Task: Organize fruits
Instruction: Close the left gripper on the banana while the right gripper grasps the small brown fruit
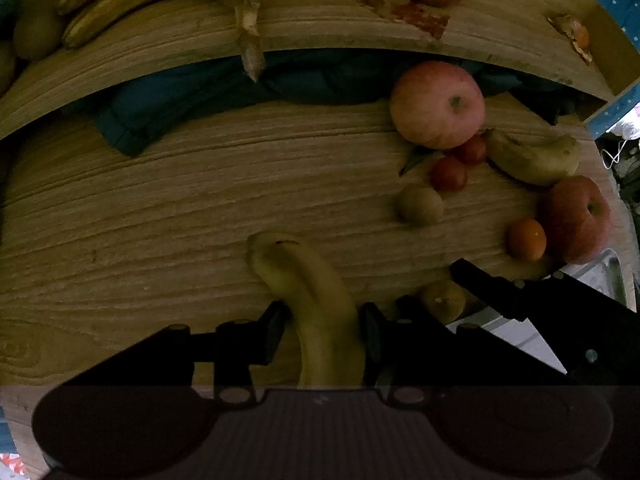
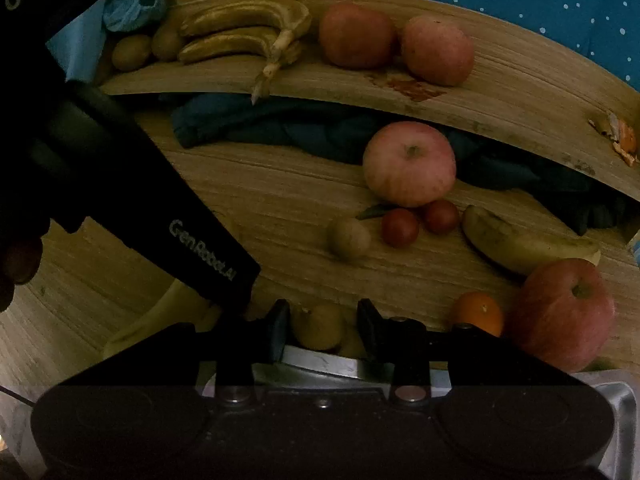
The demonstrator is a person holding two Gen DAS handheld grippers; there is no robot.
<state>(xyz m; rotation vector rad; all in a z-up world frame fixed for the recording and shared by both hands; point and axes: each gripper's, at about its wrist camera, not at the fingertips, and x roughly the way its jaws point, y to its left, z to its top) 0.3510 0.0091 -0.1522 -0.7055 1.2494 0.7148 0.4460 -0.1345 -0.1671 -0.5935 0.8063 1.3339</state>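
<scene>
The left gripper point(image 1: 323, 330) clamps a banana point(image 1: 308, 292) low over the table point(image 1: 160, 208). The right gripper point(image 2: 323, 330) straddles a kiwi point(image 2: 318, 326), grip uncertain. The long banana may pivot and slip.

A home corner: wood-grain table point(image 2: 280, 200) with raised shelf point(image 2: 500, 80), rumpled blue cloth point(image 2: 280, 124), star-dotted blue fabric point(image 2: 540, 0).

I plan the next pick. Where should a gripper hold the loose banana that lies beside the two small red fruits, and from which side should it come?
Grip the banana across its thick middle, coming from above with the fingers on either long side. It lies flat and lengthwise, and an apple crowds one end while a small red fruit sits near the other, so the ends seem cramped.
</scene>
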